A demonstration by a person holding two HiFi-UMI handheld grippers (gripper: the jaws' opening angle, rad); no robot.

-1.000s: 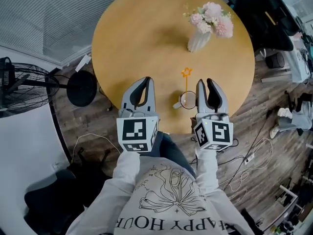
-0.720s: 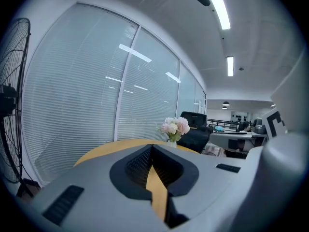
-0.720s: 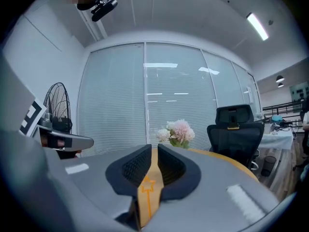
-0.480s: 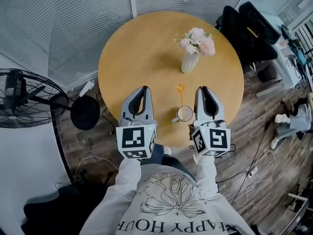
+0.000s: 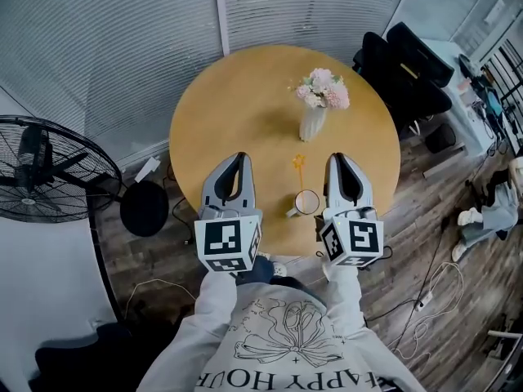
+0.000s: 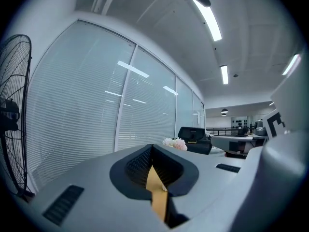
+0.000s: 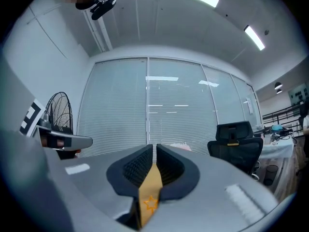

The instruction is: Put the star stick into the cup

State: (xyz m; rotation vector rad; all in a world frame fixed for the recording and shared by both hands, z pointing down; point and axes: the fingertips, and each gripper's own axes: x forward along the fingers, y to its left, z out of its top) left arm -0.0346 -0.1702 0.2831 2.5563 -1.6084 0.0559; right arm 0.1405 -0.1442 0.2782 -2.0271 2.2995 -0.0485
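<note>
A thin orange star stick [image 5: 299, 163] stands in a small white cup [image 5: 308, 202] near the front edge of the round wooden table [image 5: 237, 104]. Its star tip points toward the vase. My right gripper [image 5: 339, 160] hovers just right of the cup, shut with nothing in it. In the right gripper view the star [image 7: 150, 203] shows low in the slit between the closed jaws [image 7: 154, 148]. My left gripper [image 5: 237, 158] hangs over the table's front left, apart from the cup. It is shut and holds nothing, its jaws [image 6: 152, 149] meeting.
A white vase of pink flowers [image 5: 317, 100] stands behind the cup. A floor fan [image 5: 41, 170] is at the left, and black office chairs [image 5: 409, 64] are at the right. Window blinds run behind the table, and cables lie on the wood floor.
The head view has pulled back and the table looks smaller and farther. Both grippers stay shut on either side of the cup, with the stick still standing in it.
</note>
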